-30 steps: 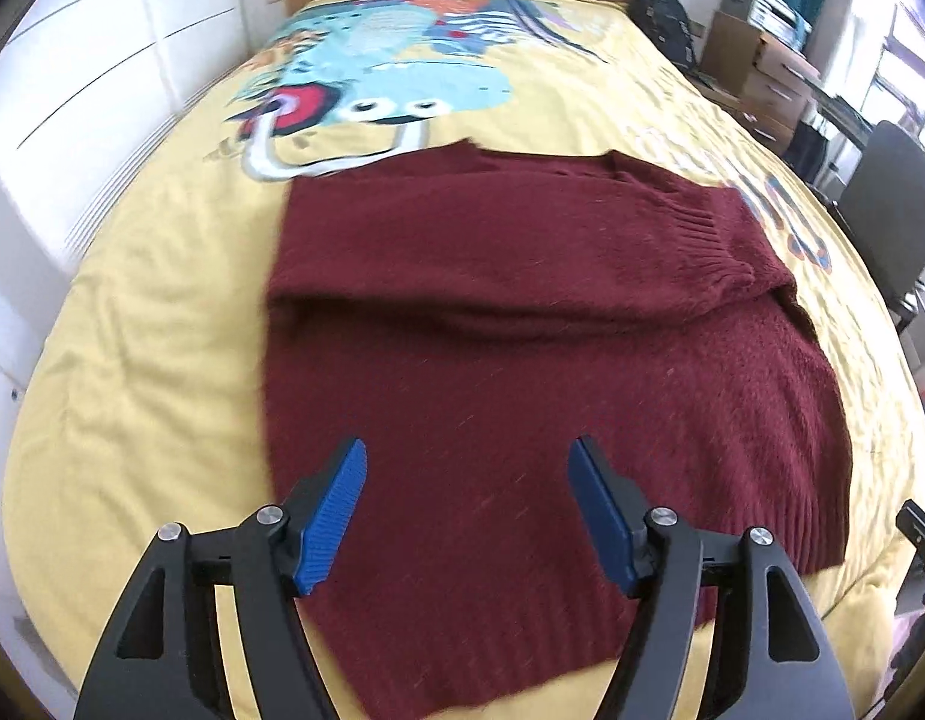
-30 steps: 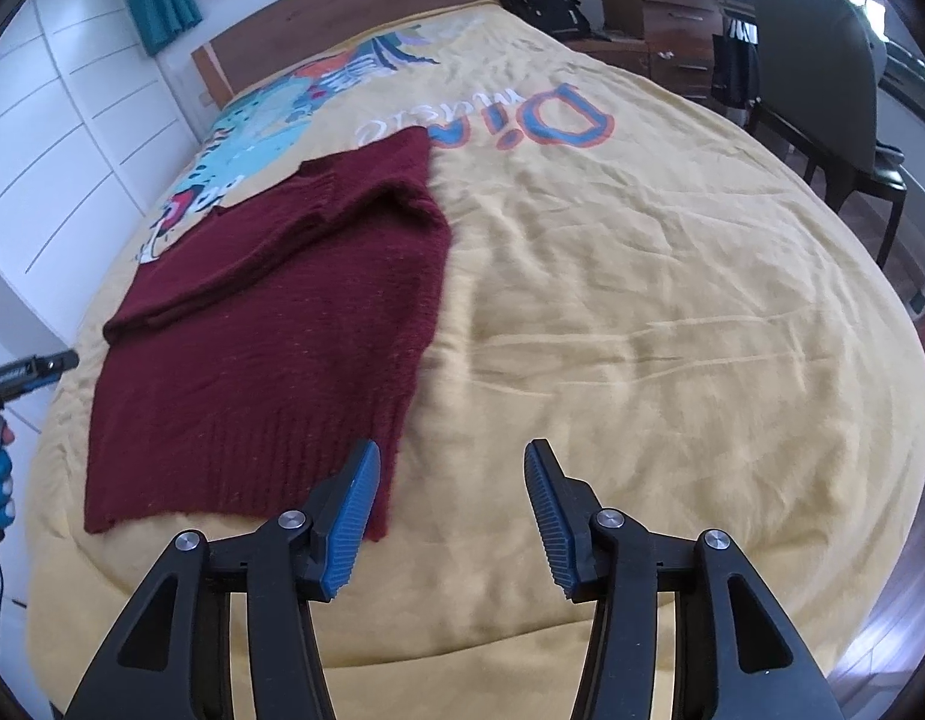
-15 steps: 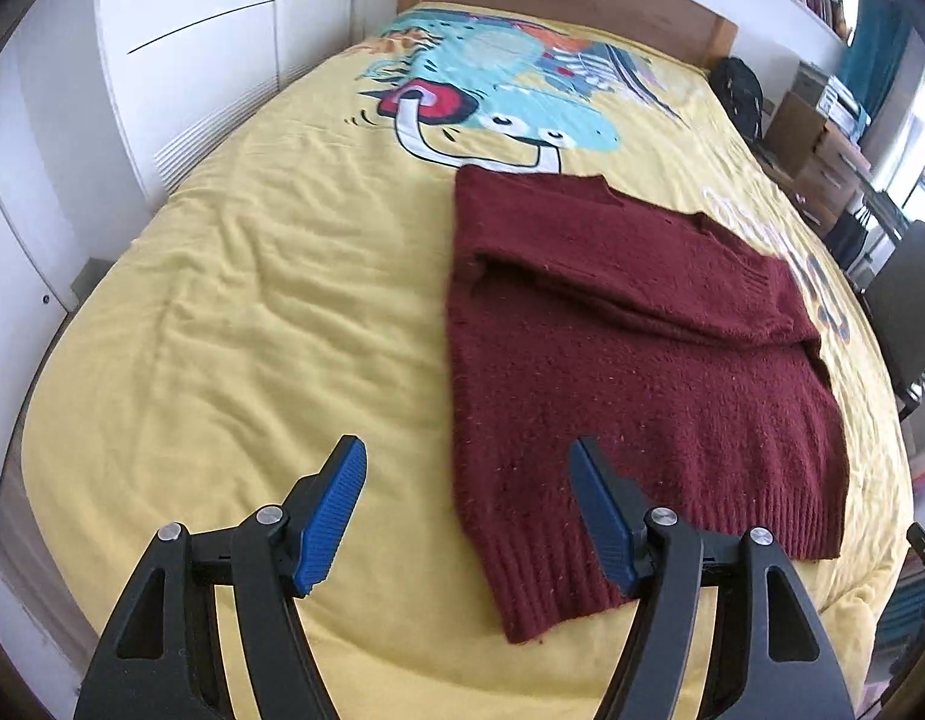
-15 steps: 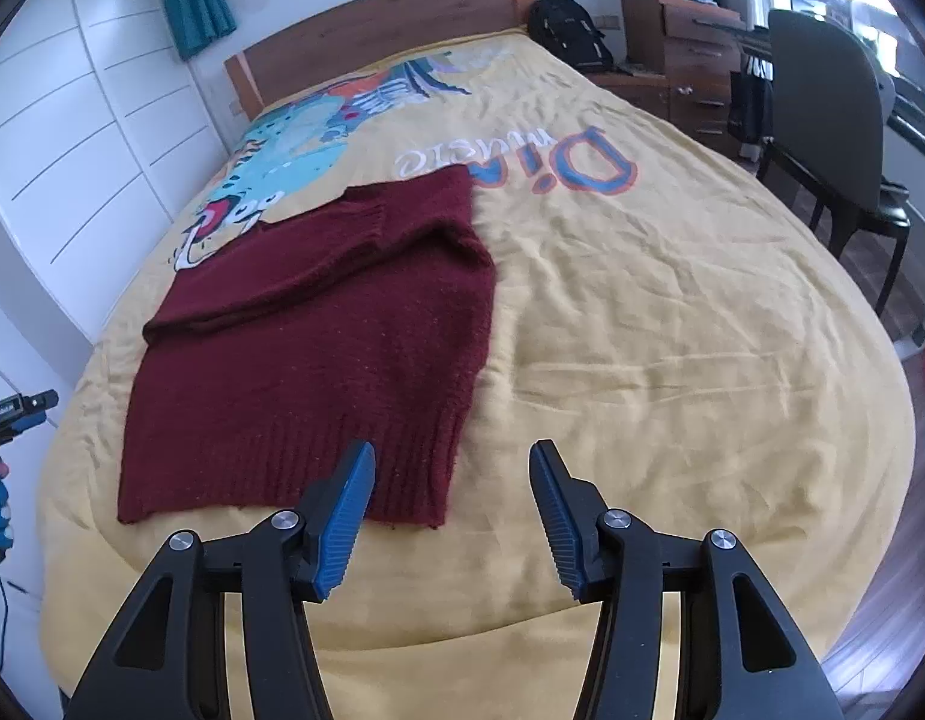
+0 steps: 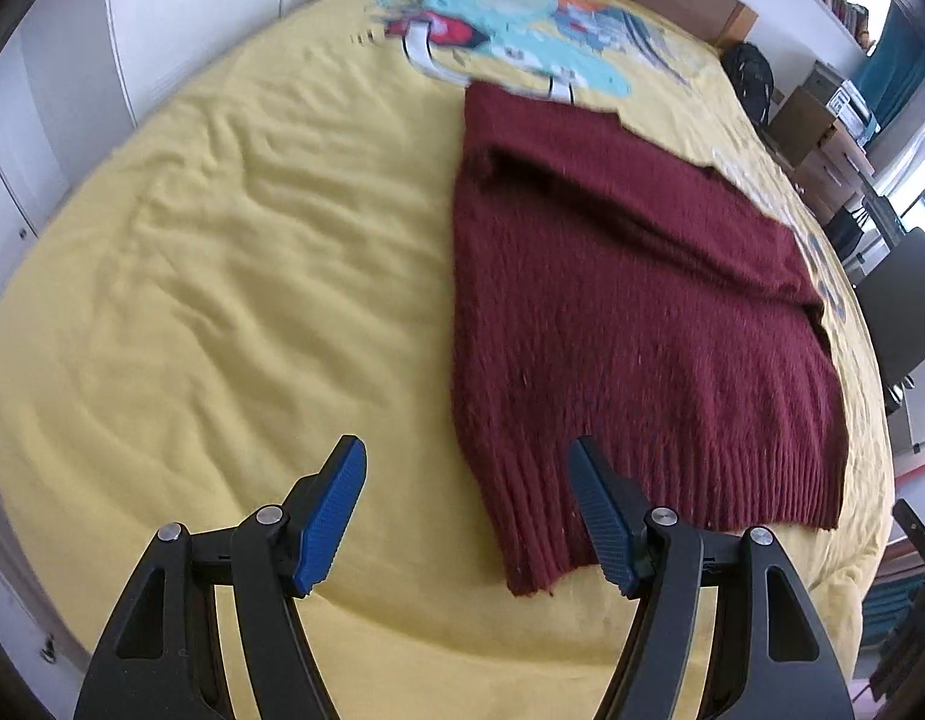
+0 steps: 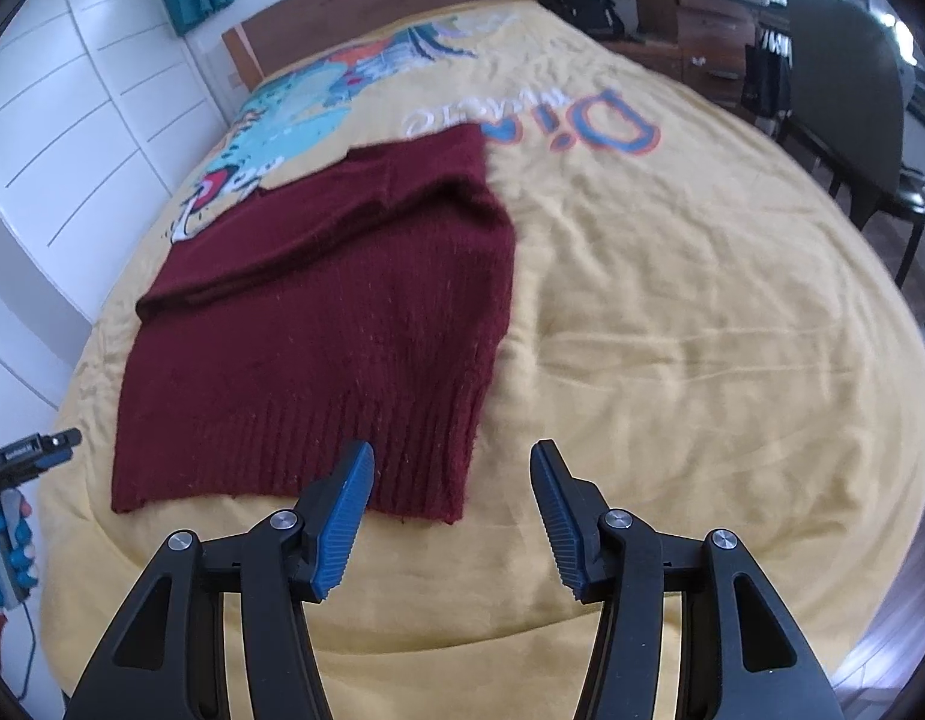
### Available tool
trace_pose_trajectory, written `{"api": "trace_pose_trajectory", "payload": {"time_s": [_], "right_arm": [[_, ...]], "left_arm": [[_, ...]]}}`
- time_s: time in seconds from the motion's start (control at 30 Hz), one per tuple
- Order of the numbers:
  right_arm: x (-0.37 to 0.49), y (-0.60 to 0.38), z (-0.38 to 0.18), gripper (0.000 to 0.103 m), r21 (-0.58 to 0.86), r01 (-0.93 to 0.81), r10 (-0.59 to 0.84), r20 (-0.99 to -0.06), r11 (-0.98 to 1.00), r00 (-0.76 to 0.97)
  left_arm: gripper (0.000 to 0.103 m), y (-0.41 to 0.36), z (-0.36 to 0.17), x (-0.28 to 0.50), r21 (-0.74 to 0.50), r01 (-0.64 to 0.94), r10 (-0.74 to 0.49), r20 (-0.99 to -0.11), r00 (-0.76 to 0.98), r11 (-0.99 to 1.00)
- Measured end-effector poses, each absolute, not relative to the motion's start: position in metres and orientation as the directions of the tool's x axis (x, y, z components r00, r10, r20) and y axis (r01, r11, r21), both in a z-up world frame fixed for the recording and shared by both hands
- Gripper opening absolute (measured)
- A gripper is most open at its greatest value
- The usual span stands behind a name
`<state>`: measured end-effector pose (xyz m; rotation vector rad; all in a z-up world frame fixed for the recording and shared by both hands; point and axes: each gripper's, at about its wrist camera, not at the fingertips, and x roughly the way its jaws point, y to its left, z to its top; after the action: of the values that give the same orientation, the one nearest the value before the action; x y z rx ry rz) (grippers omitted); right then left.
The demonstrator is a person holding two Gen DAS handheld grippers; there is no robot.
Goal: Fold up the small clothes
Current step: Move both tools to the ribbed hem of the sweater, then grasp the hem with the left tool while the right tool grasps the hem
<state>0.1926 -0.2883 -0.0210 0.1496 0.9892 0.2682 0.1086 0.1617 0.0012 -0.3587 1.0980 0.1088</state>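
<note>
Sweater: the maroon sweater [image 5: 630, 312] is lying flat on the yellow bedspread [image 5: 234, 276], right of centre in your left view.
Left gripper [image 5: 468, 510]: you are holding it released, hovering at the hem's corner.
Right gripper [image 6: 453, 516]: you are holding it released, empty, lower centre of its frame.

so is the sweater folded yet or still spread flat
Partly folded: the maroon sweater has its sleeves laid across the upper body, but the ribbed hem still lies flat, unfolded, on the yellow bedspread.
</note>
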Motion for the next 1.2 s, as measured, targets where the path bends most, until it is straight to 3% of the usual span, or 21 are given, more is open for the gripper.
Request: {"api": "trace_pose_trajectory", "payload": {"time_s": [0.4,1.0,1.2], "right_arm": [[0.231,-0.269,-0.075,0.056,0.283,-0.169,0.328,-0.856,0.944,0.400],[0.252,-0.254,-0.106,0.056,0.349,-0.181,0.390,-0.866,0.919,0.314],[0.254,-0.255,-0.109,0.049,0.376,-0.179,0.414,-0.859,0.909,0.302]], "left_arm": [[0.064,0.151,-0.059,0.125,-0.286,-0.302,-0.179,-0.925,0.336,0.909],[0.064,0.156,-0.069,0.120,-0.460,-0.273,-0.359,-0.866,0.349,0.845],[0.055,0.163,-0.069,0.115,-0.489,-0.273,-0.387,-0.852,0.352,0.829]]}}
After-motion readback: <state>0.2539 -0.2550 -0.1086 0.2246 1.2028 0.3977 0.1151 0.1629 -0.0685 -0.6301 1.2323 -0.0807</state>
